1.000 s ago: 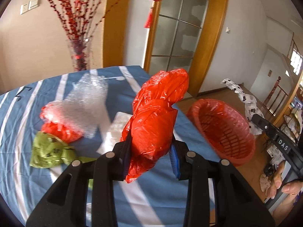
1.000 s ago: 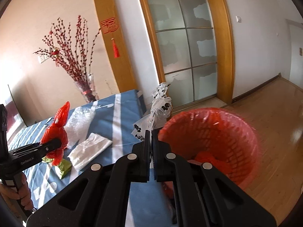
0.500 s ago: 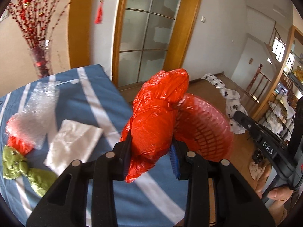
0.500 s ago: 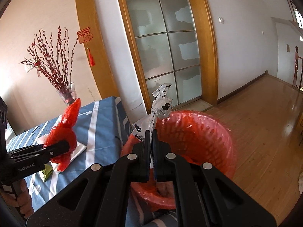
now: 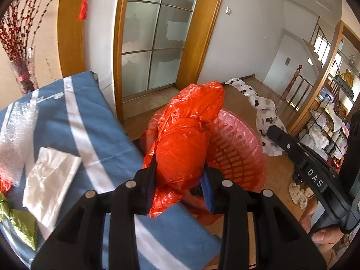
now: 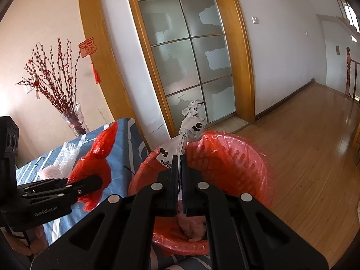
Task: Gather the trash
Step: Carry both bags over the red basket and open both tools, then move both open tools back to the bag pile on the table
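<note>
A crumpled, glossy red plastic bag point(image 5: 186, 148) is clamped between the fingers of the left claw point(image 5: 180, 177), which are spread only as far as the bag's bulk allows. The bag bulges above the fingers and tapers to a wrinkled peak. It is held over the edge of the surface point(image 5: 67, 112), which is covered by a blue cloth with white stripes, just beside the rim of a round red basket point(image 5: 238, 153). The basket is made of perforated plastic lattice and is lined with thin red film; it stands on the wooden floor point(image 6: 315, 157). A thin white bag with black spots point(image 6: 191, 128), twisted into a knotted rope shape, is pinched by the right claw point(image 6: 178, 175), whose fingers are closed almost flat together, above the basket's near rim. Both claws are pointed forward toward the basket, the left seen from the side in the right wrist view. On the surface lie a flat translucent white bag point(image 5: 49, 177), bubble wrap point(image 5: 15, 139) and a crinkled green wrapper point(image 5: 20, 225).
</note>
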